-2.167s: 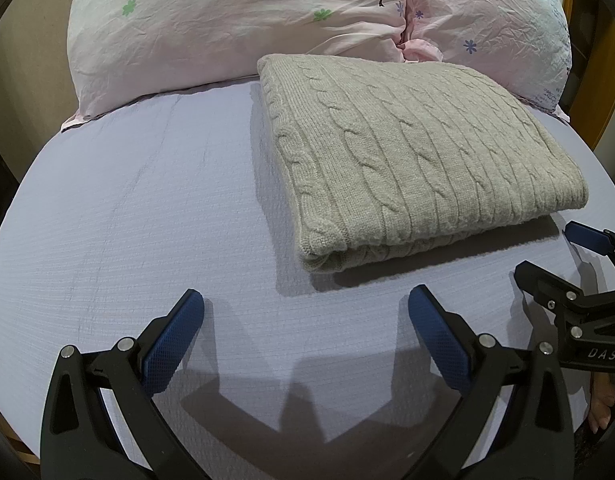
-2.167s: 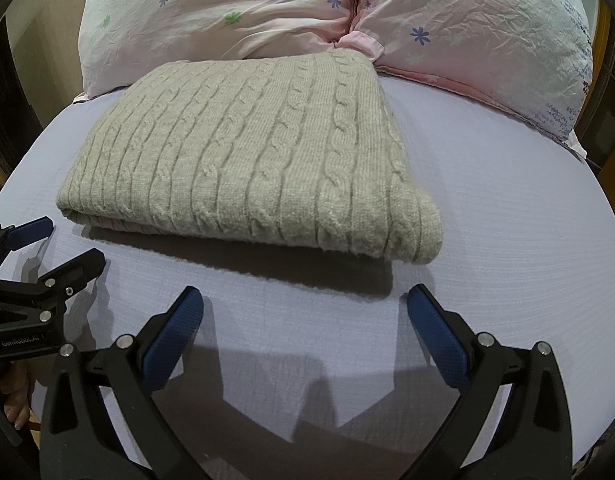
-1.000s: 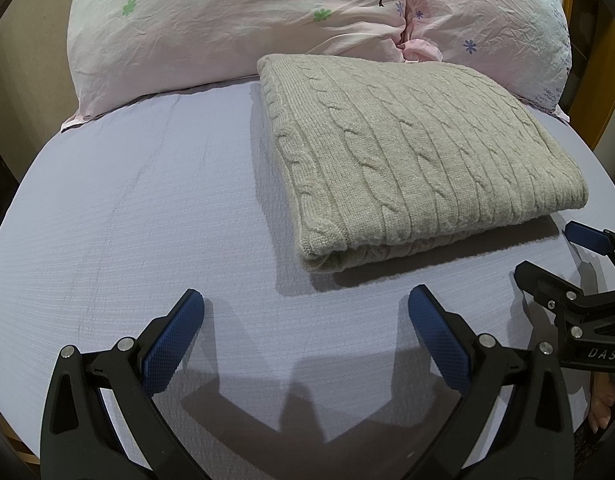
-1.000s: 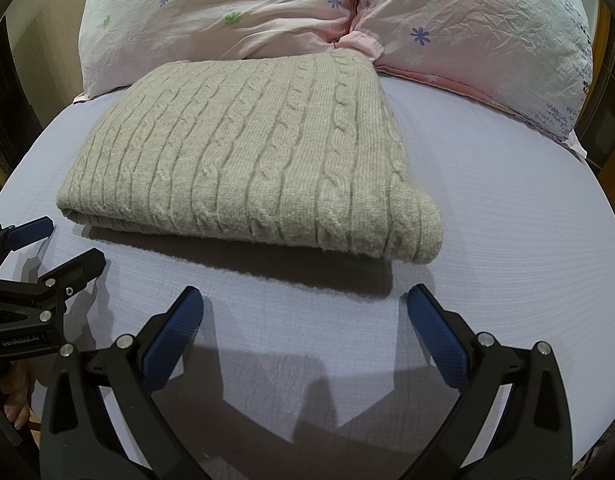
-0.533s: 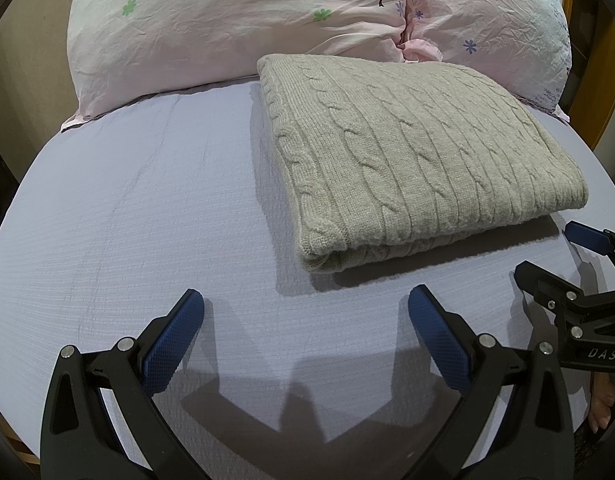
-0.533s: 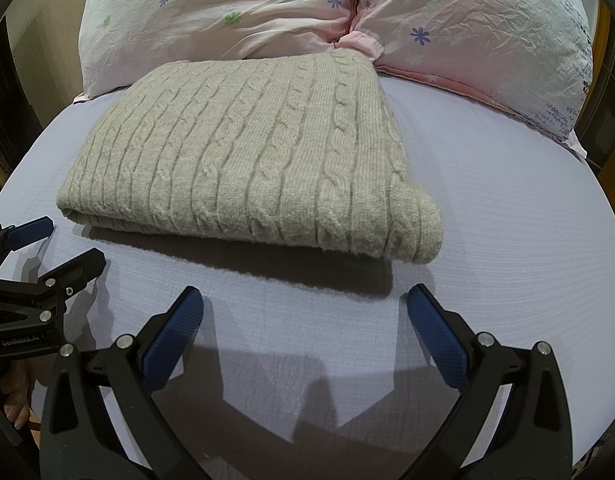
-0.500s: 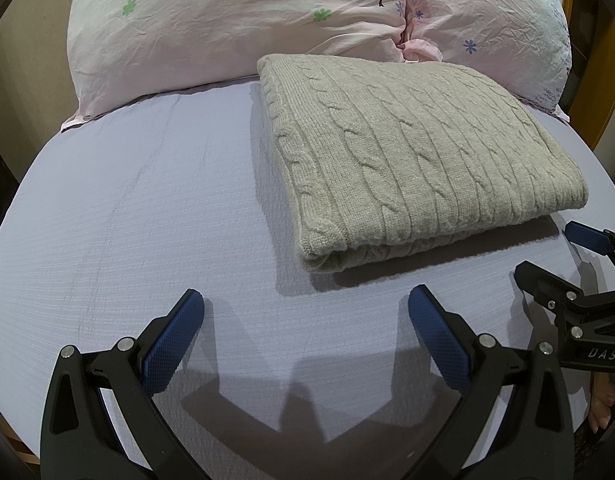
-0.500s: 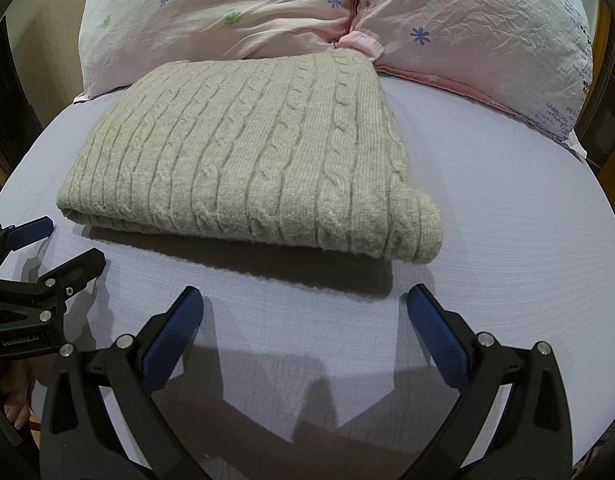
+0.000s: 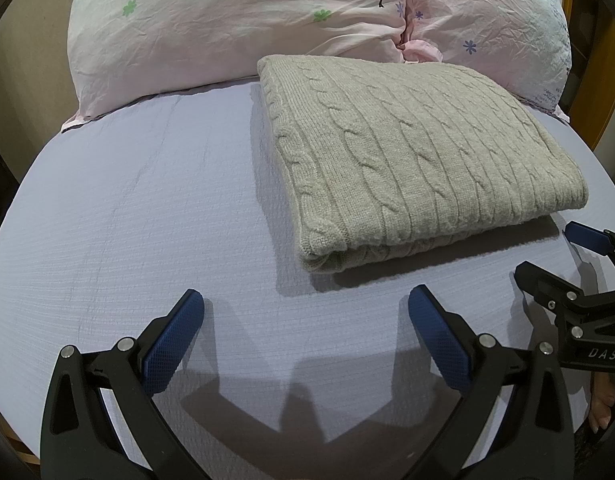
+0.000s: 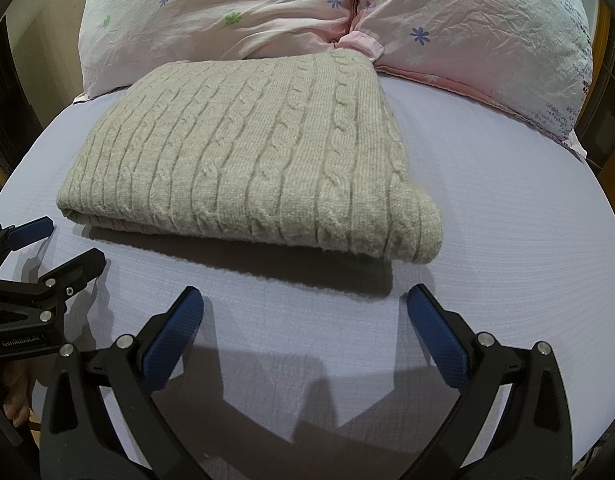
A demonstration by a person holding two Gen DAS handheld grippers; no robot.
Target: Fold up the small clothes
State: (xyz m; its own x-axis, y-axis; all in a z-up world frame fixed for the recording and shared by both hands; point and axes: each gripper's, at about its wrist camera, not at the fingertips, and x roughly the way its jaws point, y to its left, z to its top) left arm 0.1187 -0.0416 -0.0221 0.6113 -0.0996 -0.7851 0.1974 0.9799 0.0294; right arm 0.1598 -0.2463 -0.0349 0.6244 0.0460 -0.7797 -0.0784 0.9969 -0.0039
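Note:
A beige cable-knit sweater [image 9: 419,160] lies folded into a neat rectangle on the lilac bed sheet [image 9: 127,208], its far edge against the pillows. It also shows in the right wrist view [image 10: 259,168]. My left gripper [image 9: 305,312] is open and empty, low over the sheet just in front of the sweater's near left corner. My right gripper [image 10: 305,312] is open and empty, in front of the sweater's near right corner. Each gripper shows at the edge of the other's view, the right one [image 9: 563,256] and the left one [image 10: 55,240], both open.
Two pink floral pillows [image 9: 235,20] [image 10: 487,36] lie along the head of the bed behind the sweater. A wooden frame [image 9: 611,92] stands at the right edge. Bare sheet [image 10: 527,220] lies on both sides of the sweater.

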